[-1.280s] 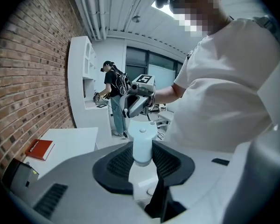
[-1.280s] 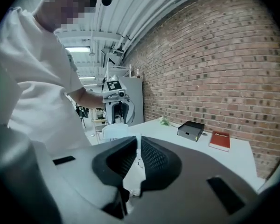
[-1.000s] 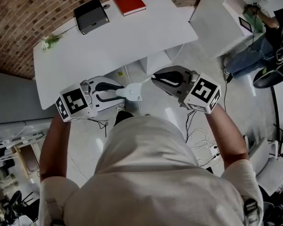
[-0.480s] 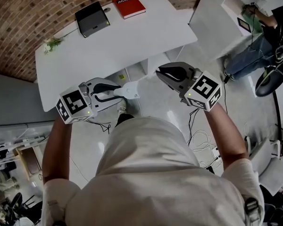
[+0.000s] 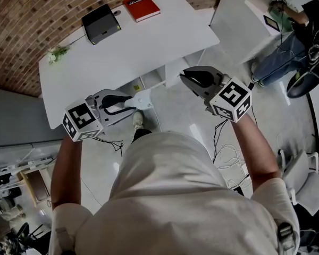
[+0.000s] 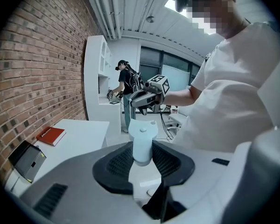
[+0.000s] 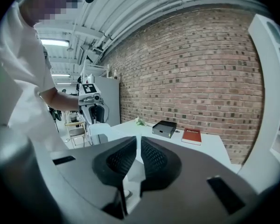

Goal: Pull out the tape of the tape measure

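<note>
We had the left gripper (image 5: 129, 101) clamped on the white tape measure (image 6: 142, 141); right gripper (image 7: 138, 148) jaws nearly together, empty.

head view looks down; 3 views share table (image 5: 149, 41)

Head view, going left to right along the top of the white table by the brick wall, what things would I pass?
green sprig → black box → red book
</note>
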### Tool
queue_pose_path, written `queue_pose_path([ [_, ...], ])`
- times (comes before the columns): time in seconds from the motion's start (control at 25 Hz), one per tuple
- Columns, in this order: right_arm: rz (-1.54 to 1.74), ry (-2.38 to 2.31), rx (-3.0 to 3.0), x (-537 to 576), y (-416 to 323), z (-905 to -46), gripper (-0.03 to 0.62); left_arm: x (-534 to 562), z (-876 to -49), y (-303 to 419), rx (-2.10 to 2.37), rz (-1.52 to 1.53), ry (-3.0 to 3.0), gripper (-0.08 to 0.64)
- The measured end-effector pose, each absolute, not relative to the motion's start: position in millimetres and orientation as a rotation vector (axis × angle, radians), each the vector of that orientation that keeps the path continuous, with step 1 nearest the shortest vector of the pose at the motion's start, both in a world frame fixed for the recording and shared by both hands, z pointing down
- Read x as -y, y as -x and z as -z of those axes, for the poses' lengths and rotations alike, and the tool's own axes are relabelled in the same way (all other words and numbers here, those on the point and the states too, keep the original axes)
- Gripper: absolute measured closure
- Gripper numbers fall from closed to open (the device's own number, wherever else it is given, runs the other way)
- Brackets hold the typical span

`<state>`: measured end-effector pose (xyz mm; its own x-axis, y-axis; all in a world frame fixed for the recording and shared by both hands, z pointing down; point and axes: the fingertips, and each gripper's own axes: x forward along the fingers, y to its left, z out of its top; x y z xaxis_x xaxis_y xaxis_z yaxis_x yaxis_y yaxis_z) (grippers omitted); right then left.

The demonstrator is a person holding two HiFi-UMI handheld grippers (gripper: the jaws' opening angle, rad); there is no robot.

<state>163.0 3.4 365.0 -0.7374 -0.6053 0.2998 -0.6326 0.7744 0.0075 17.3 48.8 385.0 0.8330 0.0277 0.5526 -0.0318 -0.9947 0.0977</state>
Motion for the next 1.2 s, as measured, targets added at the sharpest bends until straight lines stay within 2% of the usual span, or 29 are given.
queue_pose_path([
  [1.2, -0.198, -1.25, 2.575, 23, -217, -368, 0.559, -45, -395, 20, 0.146, -0.874, -2.874, 0.439],
])
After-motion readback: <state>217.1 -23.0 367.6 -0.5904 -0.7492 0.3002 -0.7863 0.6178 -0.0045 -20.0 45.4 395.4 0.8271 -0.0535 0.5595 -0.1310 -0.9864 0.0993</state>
